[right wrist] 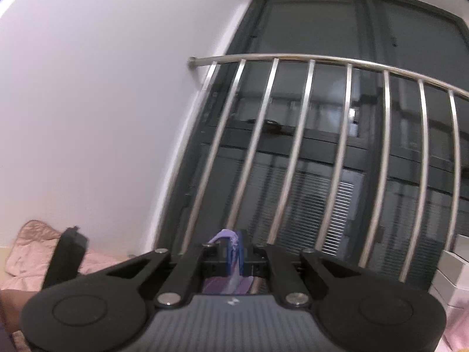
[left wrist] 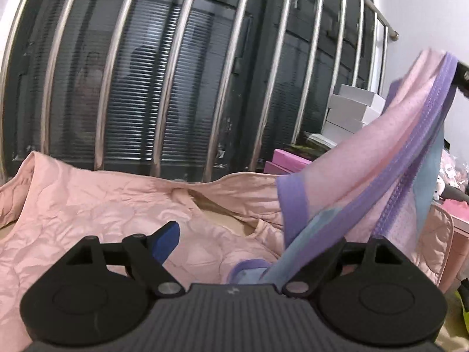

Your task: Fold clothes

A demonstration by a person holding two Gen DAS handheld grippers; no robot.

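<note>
The right claw (right wrist: 233, 256) is pressed together and pinches a bit of the pink and purple garment (left wrist: 390, 146), whose purple edge pokes up between the blue pads (right wrist: 241, 259). It is held high, facing the metal railing (right wrist: 310, 146). The left claw (left wrist: 249, 243) is spread wide, with one blue pad (left wrist: 165, 242) on its left side. The garment hangs down across the right side of the left claw. Below and ahead of that claw lies a pink quilted blanket (left wrist: 102, 199). White boxes (left wrist: 351, 111) sit far off to its right.
</note>
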